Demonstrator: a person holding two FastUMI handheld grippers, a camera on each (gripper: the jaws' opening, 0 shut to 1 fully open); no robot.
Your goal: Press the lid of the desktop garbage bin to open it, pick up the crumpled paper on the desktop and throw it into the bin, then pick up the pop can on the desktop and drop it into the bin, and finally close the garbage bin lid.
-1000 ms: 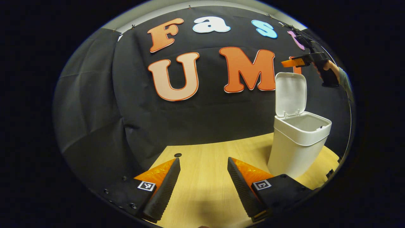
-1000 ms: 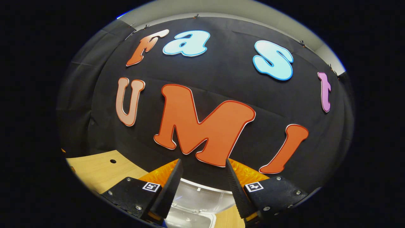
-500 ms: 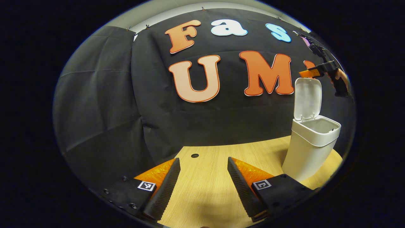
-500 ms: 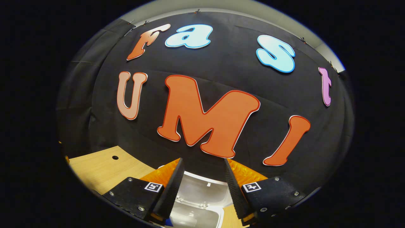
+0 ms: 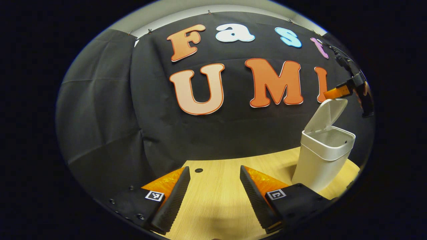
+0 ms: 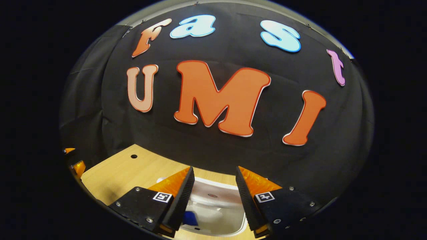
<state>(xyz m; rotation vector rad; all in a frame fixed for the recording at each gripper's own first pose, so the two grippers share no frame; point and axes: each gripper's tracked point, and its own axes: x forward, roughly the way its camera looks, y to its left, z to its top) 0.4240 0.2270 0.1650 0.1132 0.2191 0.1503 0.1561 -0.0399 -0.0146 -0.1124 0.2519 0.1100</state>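
The white desktop bin (image 5: 323, 161) stands on the wooden table (image 5: 217, 196) at the right. Its lid (image 5: 325, 115) is tilted about halfway down over the opening. My right gripper (image 5: 334, 93), held by a hand (image 5: 366, 90), rests against the lid's upper edge. In the right gripper view the lid (image 6: 215, 188) lies just under my right gripper (image 6: 214, 168), which is open with nothing between its fingers. A blue thing (image 6: 190, 218) shows inside the bin (image 6: 230, 223), partly hidden by a finger. My left gripper (image 5: 214, 168) hovers open and empty over the table, left of the bin.
The black cloth wall (image 5: 110, 110) closes off the back and left of the table. A small round hole (image 5: 198, 170) sits in the tabletop near the wall. My left gripper (image 6: 75, 165) shows at the far left in the right gripper view.
The lid has swung from upright to about halfway down. My right gripper has come down with it along its top edge. My left gripper has shifted only slightly and stays open.
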